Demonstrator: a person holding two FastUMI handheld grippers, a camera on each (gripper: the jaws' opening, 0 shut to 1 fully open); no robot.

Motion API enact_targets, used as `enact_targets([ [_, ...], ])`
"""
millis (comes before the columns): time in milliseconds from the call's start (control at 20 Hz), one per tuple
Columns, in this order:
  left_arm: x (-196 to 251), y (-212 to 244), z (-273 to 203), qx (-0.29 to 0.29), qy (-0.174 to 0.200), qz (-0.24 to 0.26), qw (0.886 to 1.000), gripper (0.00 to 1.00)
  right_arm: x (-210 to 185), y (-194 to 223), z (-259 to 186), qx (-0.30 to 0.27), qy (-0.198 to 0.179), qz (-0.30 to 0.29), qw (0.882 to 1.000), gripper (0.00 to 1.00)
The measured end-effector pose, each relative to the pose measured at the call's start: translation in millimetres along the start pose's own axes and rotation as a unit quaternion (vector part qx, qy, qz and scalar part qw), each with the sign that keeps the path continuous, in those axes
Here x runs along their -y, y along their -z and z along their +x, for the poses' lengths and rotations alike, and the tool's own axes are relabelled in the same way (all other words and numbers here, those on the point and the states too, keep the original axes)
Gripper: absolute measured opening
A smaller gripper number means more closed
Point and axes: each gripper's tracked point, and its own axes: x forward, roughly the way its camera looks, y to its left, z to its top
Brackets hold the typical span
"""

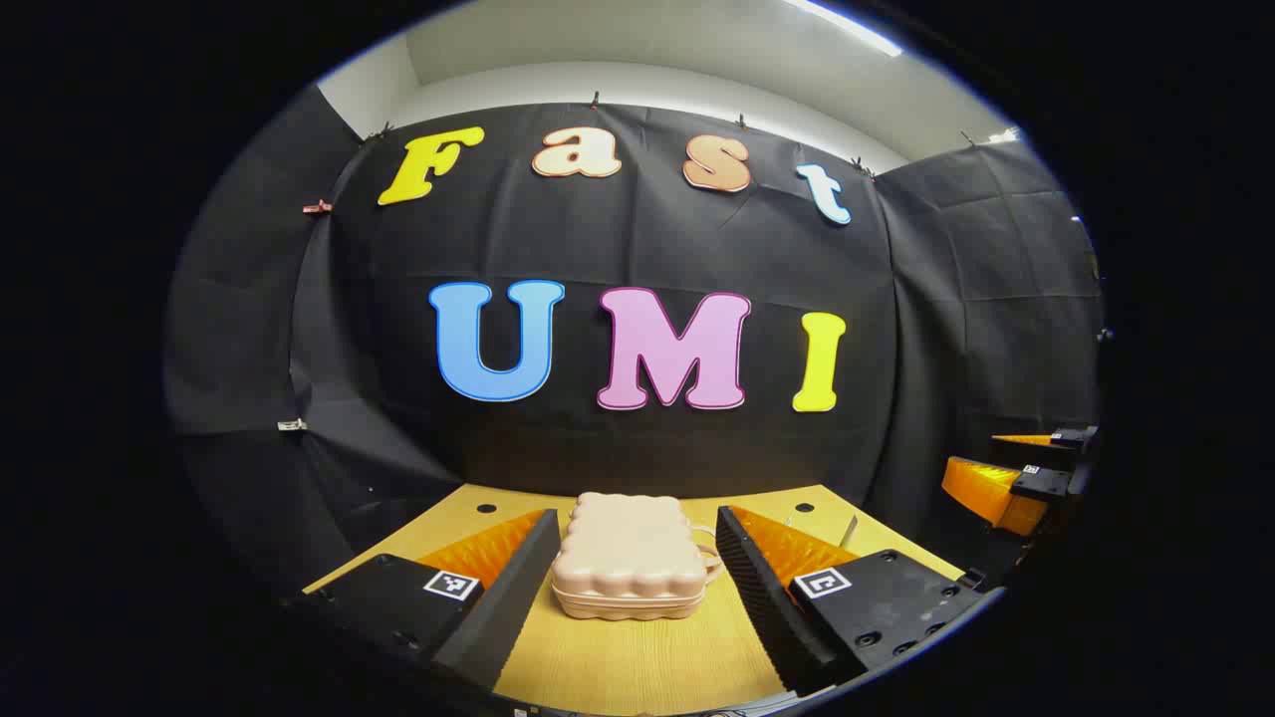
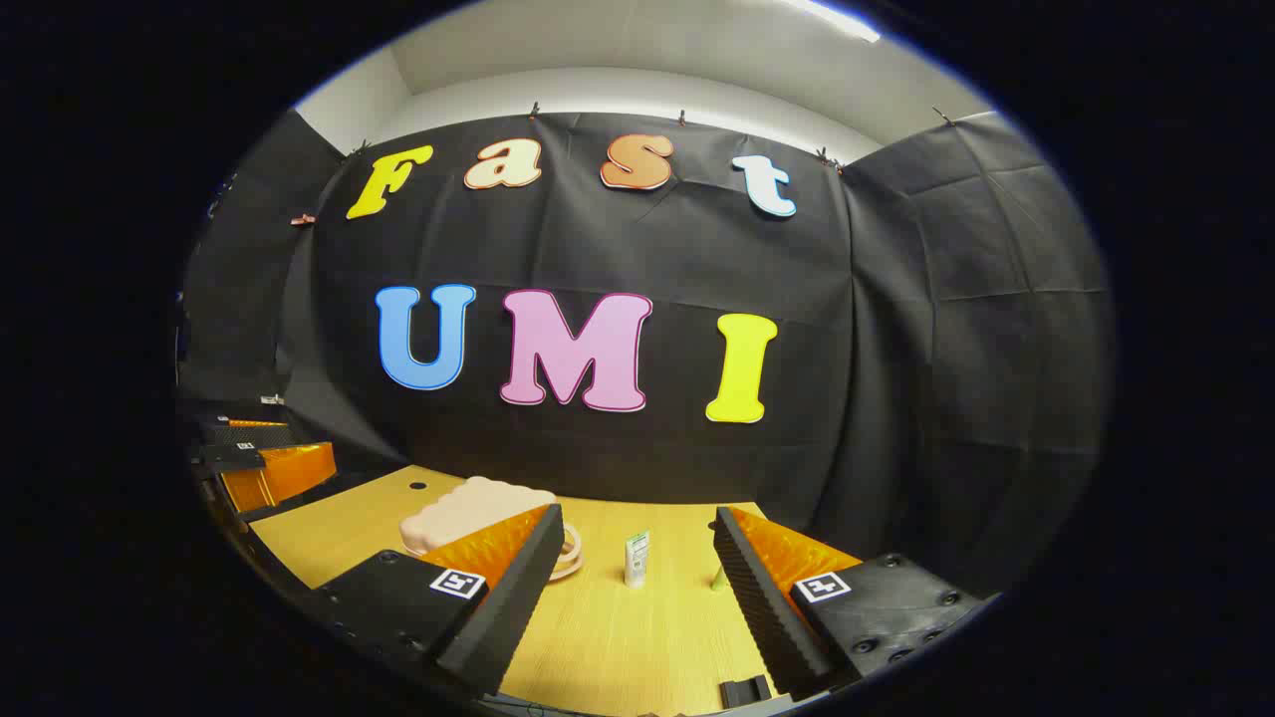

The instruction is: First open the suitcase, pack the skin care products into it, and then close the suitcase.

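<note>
Left gripper view has the left gripper spread wide, holding nothing, with the closed suitcase lying flat on the wooden table straight ahead between its fingers. The case is a small pale pink shell with a scalloped edge; its handle points toward the right of that view. In the right gripper view the right gripper is wide open too and empty, aimed at a small white tube standing upright just beside the suitcase. A second, greenish item peeks out beside the far finger; I cannot make out what it is.

Opening comes first, I'd say. Best to steady the lower shell with one gripper and lift the lid at the seam near the handle, slowly, so the light case doesn't slide.

The tube's label is too small to read; each gripper carries a square black-and-white marker.
</note>
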Motion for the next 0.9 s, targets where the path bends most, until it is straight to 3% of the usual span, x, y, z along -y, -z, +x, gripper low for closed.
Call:
enact_targets([
  [600, 15, 20, 62, -0.032, 0.007, 0.006, 0.999, 0.99, 29, 35, 59, -0.046, 0.019, 0.021, 0.999, 0.96],
  [900, 47, 30, 106, -0.052, 0.047, 0.006, 0.998, 0.99, 47, 40, 83, -0.049, 0.031, 0.017, 0.998, 0.96],
])
